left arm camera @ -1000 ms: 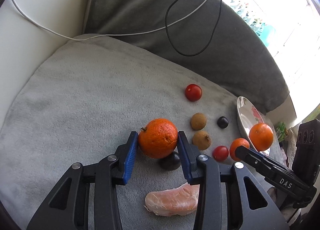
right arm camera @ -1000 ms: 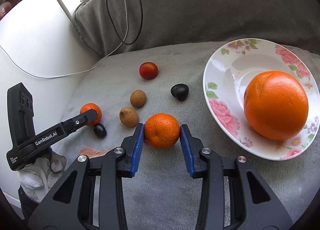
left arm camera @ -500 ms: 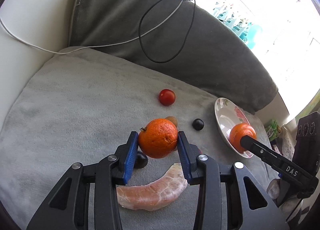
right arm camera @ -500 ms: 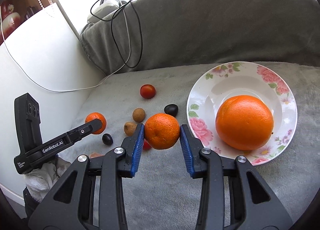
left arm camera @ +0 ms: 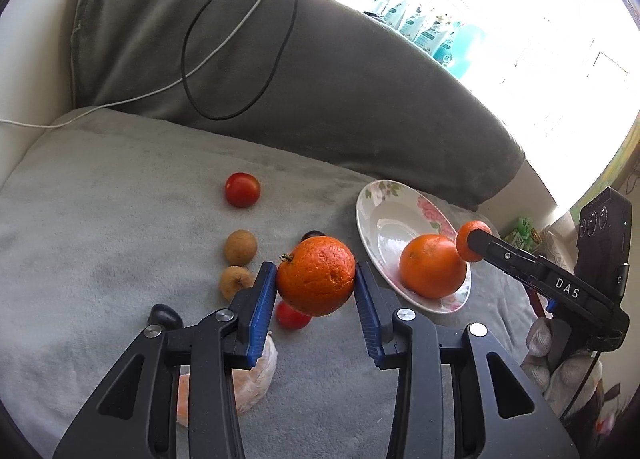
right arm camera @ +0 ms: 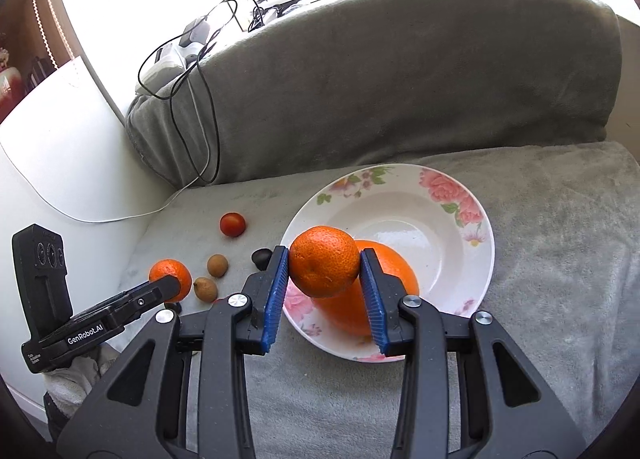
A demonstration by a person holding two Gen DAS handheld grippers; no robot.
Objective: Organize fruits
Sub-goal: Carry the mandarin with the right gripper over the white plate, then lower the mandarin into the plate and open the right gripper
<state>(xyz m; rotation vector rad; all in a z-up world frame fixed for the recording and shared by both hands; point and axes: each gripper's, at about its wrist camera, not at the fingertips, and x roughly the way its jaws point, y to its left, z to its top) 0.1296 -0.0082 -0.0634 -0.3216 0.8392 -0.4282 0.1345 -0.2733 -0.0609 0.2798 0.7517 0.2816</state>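
Grey plush sofa seat [left arm camera: 120, 195] by a bright window, carrying scattered small fruits and a floral white porcelain plate [right arm camera: 472, 259] with a large orange [left arm camera: 432, 267]. Left gripper [left arm camera: 316, 287] and right gripper [right arm camera: 324, 271] jaws each clamp a mandarin, lifted.

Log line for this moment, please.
left tongs: shut on tangerine | right tongs: shut on small orange, over plate | big orange on plate

"DAS": right hand-held gripper [left arm camera: 474, 247] | "GenRobot.AI": left hand-held gripper [right arm camera: 172, 286]
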